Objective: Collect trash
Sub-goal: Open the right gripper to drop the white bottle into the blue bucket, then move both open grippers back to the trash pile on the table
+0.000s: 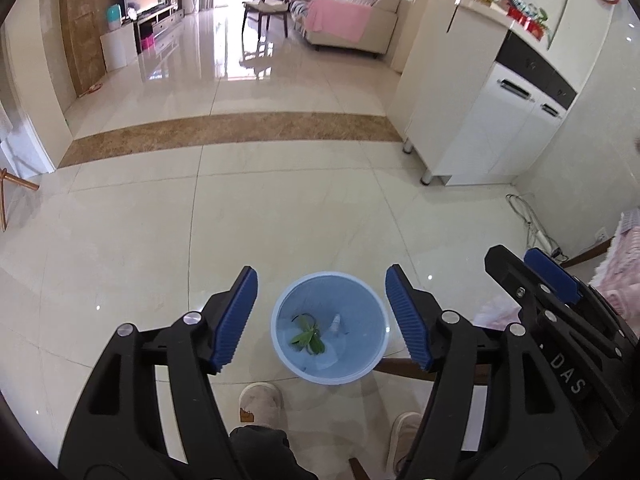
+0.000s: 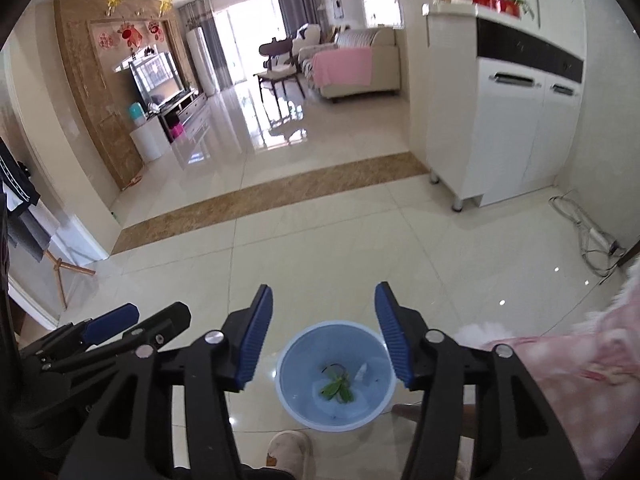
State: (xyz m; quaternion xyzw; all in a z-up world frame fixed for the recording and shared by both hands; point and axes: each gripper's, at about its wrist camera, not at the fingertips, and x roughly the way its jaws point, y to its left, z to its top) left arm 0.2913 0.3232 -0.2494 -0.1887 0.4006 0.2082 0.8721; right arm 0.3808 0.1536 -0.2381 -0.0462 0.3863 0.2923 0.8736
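Left claw [image 1: 320, 320] and right claw [image 2: 324, 336], both with jaws spread wide and nothing between the blue pads, hang side by side above a pale blue bin [image 1: 330, 327] that stands upright on the cream tile floor [image 1: 280, 208] just ahead of the person's slippers [image 1: 260, 404]. Each claw frames the bin's mouth between its fingers — a position that suits a drop straight down, so that released scraps fall inside rather than on the tiles. The collected trash lies at the bottom: a sprig of green leaves [image 1: 308, 338] and, beside it, a small whitish scrap [image 1: 335, 325] whose nature is unclear. No other litter shows on the visible floor. A white cabinet [image 1: 496, 120] stands well apart at right.
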